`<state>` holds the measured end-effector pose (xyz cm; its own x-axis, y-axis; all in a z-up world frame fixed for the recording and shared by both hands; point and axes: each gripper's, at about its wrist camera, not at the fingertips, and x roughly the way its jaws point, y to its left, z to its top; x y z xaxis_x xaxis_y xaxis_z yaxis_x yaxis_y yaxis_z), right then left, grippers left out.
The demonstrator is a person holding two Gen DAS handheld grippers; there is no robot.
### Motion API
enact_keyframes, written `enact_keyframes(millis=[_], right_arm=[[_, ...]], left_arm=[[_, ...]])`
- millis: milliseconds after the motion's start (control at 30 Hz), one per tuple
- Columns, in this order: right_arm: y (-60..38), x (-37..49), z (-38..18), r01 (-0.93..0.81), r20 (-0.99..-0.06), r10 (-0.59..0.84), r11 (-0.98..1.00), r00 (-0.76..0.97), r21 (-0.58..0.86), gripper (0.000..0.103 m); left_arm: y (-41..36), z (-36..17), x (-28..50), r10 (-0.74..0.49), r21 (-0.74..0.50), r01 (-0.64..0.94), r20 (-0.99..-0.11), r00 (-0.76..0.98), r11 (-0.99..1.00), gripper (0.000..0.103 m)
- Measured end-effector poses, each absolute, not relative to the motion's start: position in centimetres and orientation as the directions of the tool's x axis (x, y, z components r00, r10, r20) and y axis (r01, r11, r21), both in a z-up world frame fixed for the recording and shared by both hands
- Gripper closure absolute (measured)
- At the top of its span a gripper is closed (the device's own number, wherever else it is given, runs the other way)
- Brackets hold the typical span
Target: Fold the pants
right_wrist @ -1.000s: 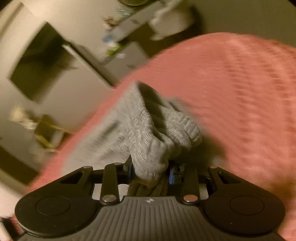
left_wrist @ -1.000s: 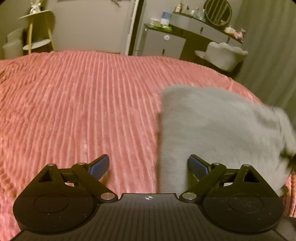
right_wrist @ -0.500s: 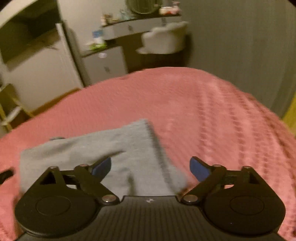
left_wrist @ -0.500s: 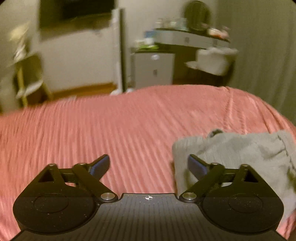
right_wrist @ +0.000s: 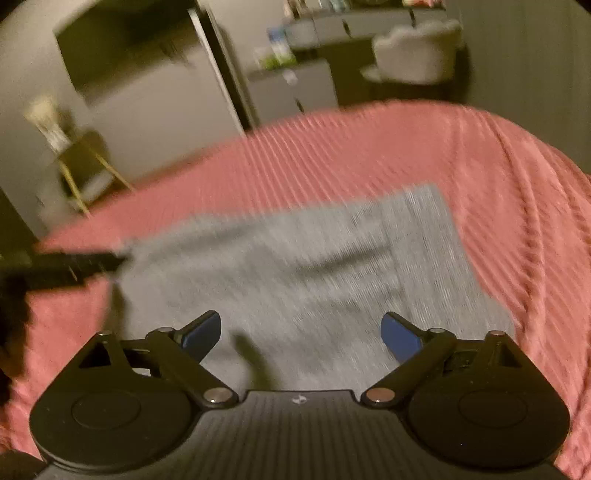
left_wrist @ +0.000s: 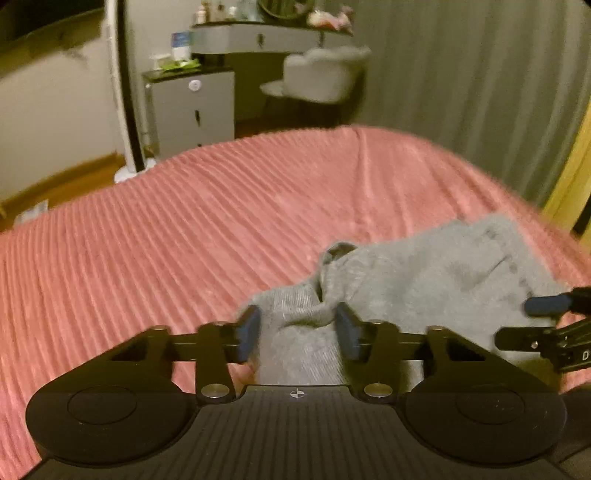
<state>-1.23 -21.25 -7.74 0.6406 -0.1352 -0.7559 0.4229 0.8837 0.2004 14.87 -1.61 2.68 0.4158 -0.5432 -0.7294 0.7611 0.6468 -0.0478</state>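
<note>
The grey pants (left_wrist: 424,273) lie folded into a rough rectangle on the pink ribbed bedspread (left_wrist: 184,236). My left gripper (left_wrist: 297,334) is at the pants' near left corner, its blue pads half closed with a bunched fold of grey cloth between them. My right gripper (right_wrist: 301,332) is open and empty, held low over the near edge of the pants (right_wrist: 295,266). It also shows at the right edge of the left wrist view (left_wrist: 546,306). The left gripper shows as a dark blur at the left of the right wrist view (right_wrist: 74,266).
The bedspread (right_wrist: 498,166) covers the bed to all sides of the pants. Beyond the bed stand a grey cabinet (left_wrist: 192,107), a dressing table (left_wrist: 266,33) with a pale chair (left_wrist: 321,74), a white pole (left_wrist: 122,92) and grey curtains (left_wrist: 461,74).
My right gripper let go of the bunched pants and opened; the pants now lie flat. My left gripper moved right onto the pants' corner and its jaws have narrowed around a fold of cloth.
</note>
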Motion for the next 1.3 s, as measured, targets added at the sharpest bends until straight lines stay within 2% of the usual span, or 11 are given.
enact_keyframes(millis=[133, 200, 267, 300, 400, 500, 567, 733, 867, 1133, 1300], right_arm=[[-20.8, -1.6, -8.5, 0.408, -0.77, -0.157, 0.902, 0.619, 0.144, 0.023], [-20.4, -1.8, -8.7, 0.404, -0.776, -0.164, 0.906, 0.609, 0.126, 0.023], [-20.1, -1.7, -8.9, 0.401, -0.786, -0.173, 0.911, 0.594, 0.102, 0.023], [-20.0, -1.5, -8.9, 0.395, -0.786, -0.172, 0.913, 0.594, 0.098, 0.023], [-21.0, -1.7, -8.3, 0.378, -0.776, -0.132, 0.914, 0.617, 0.145, 0.023], [-22.0, -3.3, -7.0, 0.383, -0.746, -0.088, 0.894, 0.66, 0.234, 0.022], [-23.0, -3.8, -6.3, 0.379, -0.726, -0.067, 0.883, 0.684, 0.275, 0.022], [-23.9, -3.9, -5.7, 0.381, -0.734, -0.11, 0.9, 0.67, 0.213, 0.021], [-25.4, -5.0, -5.0, 0.458, -0.732, -0.258, 0.885, 0.63, 0.083, 0.003], [-32.1, -4.4, -10.4, 0.467, -0.812, 0.073, 0.786, 0.579, 0.404, 0.003], [-31.4, -3.6, -10.6, 0.459, -0.826, 0.052, 0.811, 0.561, 0.362, 0.003]], left_arm=[[-3.6, 1.2, 16.6, -0.475, 0.049, 0.743, -0.741, 0.475, 0.667, 0.085], [-4.6, 0.5, 17.9, -0.367, 0.204, 0.676, -0.711, 0.6, 0.709, 0.101], [-5.5, -0.3, 19.6, -0.134, 0.433, 0.49, -0.63, 0.765, 0.757, 0.101], [-4.8, 0.2, 20.5, -0.149, 0.391, 0.497, -0.65, 0.745, 0.775, 0.101], [-1.2, 2.8, 20.1, -0.384, 0.055, 0.595, -0.715, 0.584, 0.802, 0.072], [0.4, 4.2, 15.5, -0.437, 0.075, 0.639, -0.669, 0.601, 0.765, 0.024], [0.9, 4.1, 12.3, -0.493, 0.057, 0.697, -0.666, 0.56, 0.715, 0.013], [-1.9, 0.6, 10.8, -0.437, 0.116, 0.734, -0.738, 0.515, 0.669, 0.007], [-2.2, -0.1, 12.9, -0.361, 0.065, 0.64, -0.78, 0.511, 0.766, 0.001], [2.7, 0.7, 10.2, -0.444, -0.085, 0.646, -0.793, 0.417, 0.759, 0.002], [3.0, -1.4, 10.6, -0.412, -0.18, 0.549, -0.848, 0.334, 0.816, 0.002]])
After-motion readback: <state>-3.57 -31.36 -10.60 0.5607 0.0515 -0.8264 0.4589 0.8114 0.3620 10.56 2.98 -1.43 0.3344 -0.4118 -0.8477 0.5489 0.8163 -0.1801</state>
